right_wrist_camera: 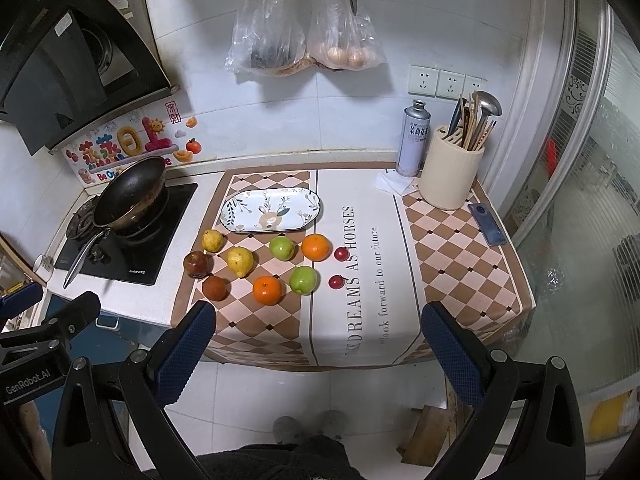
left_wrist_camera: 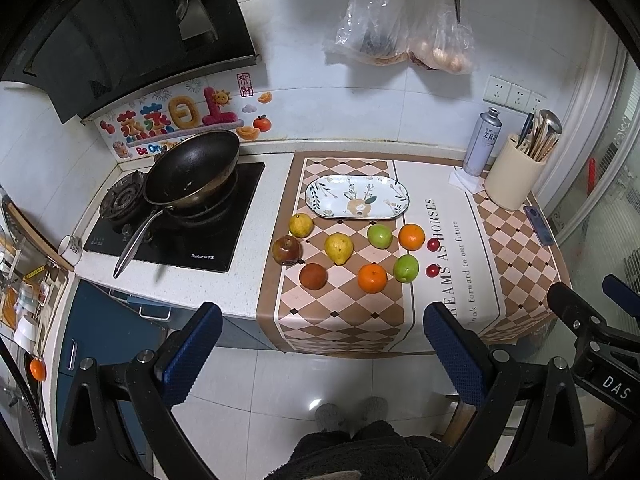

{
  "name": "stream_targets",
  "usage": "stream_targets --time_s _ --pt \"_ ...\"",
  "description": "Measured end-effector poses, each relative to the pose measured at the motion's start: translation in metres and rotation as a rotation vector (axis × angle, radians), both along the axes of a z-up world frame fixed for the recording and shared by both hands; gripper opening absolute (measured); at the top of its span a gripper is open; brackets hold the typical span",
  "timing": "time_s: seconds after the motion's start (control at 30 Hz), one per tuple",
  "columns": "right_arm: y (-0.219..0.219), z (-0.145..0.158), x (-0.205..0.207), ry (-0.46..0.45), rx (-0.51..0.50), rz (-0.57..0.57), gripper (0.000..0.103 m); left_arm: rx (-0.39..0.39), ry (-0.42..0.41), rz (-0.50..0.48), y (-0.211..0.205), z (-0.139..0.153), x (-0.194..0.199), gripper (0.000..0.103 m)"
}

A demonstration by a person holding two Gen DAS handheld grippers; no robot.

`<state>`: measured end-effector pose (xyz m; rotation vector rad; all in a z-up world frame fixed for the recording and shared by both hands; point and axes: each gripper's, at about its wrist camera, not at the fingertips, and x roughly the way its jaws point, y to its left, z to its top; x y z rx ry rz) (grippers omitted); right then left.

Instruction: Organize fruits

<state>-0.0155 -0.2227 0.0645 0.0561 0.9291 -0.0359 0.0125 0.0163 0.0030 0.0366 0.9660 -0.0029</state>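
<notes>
Several fruits lie in pairs on the checkered mat (left_wrist_camera: 320,312) in front of an empty oval patterned plate (left_wrist_camera: 357,196) (right_wrist_camera: 270,210): two yellow pears (left_wrist_camera: 338,248) (right_wrist_camera: 240,261), two brown fruits (left_wrist_camera: 286,250) (right_wrist_camera: 215,288), two green apples (left_wrist_camera: 405,268) (right_wrist_camera: 303,280), two oranges (left_wrist_camera: 372,278) (right_wrist_camera: 267,290) and two small red fruits (left_wrist_camera: 432,270) (right_wrist_camera: 337,282). My left gripper (left_wrist_camera: 322,356) is open and empty, held back off the counter's front edge. My right gripper (right_wrist_camera: 316,354) is open and empty, also short of the counter.
A black wok (left_wrist_camera: 192,168) sits on the stove at left. A spray can (right_wrist_camera: 414,138), a utensil holder (right_wrist_camera: 450,178) and a phone (right_wrist_camera: 487,224) stand at the right back. Bags (right_wrist_camera: 304,28) and scissors hang on the wall.
</notes>
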Motion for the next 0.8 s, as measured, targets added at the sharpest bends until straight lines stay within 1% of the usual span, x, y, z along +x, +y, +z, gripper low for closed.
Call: stream_targets --time_s 0.23,0.27,0.43,0.53,0.6,0.7,0.77,0.8 --pt "-0.001 -0.001 0.0 0.0 0.001 0.0 0.103 0.003 0.002 -0.002 0.001 0.0 0.002 0.103" --pt "0.0 -0.001 0.001 0.001 0.002 0.001 0.103 0.004 0.003 -0.001 0.001 0.006 0.01 0.103" --pt "0.002 -0.003 0.005 0.005 0.006 -0.008 0.103 0.007 0.012 -0.007 0.007 0.01 0.028 0.103" --pt "0.002 -0.007 0.016 0.008 0.008 -0.023 0.103 0.005 0.01 -0.012 0.005 0.007 0.03 0.103" --pt "0.004 -0.01 0.022 -0.014 0.012 -0.035 0.103 0.006 -0.006 -0.01 0.0 0.004 0.03 0.103" --pt "0.007 -0.018 0.03 -0.062 0.008 -0.037 0.103 0.012 -0.06 0.005 0.006 0.0 0.041 0.103" --pt "0.011 -0.027 0.039 -0.059 0.013 -0.04 0.103 0.051 -0.117 0.037 0.015 -0.008 0.049 0.103" --pt "0.012 -0.031 0.044 -0.056 0.034 -0.04 0.103 0.065 -0.126 0.043 0.018 -0.011 0.053 0.103"
